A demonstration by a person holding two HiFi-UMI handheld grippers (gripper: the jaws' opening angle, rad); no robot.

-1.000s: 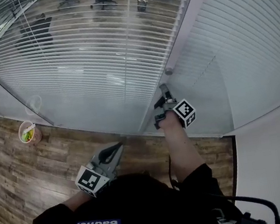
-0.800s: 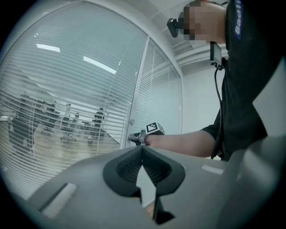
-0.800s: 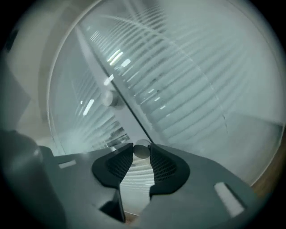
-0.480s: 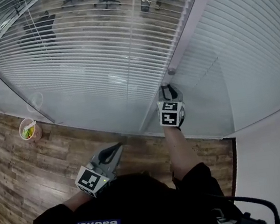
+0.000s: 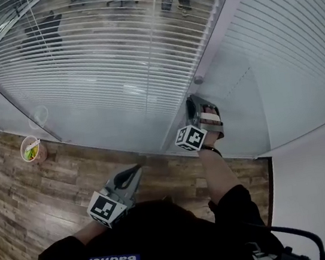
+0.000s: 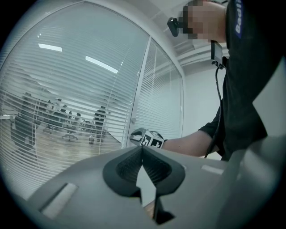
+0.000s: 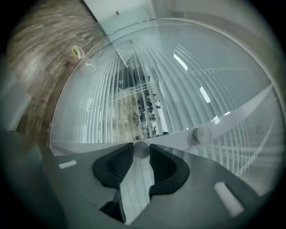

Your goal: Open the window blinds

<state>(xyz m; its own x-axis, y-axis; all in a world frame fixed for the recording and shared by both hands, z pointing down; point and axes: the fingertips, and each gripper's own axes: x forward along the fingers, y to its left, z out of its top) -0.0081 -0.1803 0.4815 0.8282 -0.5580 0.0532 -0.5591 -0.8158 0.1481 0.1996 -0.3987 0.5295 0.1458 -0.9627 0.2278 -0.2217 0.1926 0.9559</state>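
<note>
White slatted blinds hang behind the glass; the left panel's slats stand apart and show an office beyond, while the right panel looks closed. On the frame post between the panels sit two small round knobs. My right gripper is shut on one knob, which is pinched between its black pads. The other knob is free beside it, and one knob shows in the head view just beyond the jaws. My left gripper hangs low by the floor, shut and holding nothing.
A paper cup with green contents stands on the wood floor at the foot of the glass. A white wall closes off the right side. My right forearm crosses the left gripper view.
The right gripper has rolled about its own axis on the knob; its marker cube swung from the right side over to the lower left. The left gripper stayed put.
</note>
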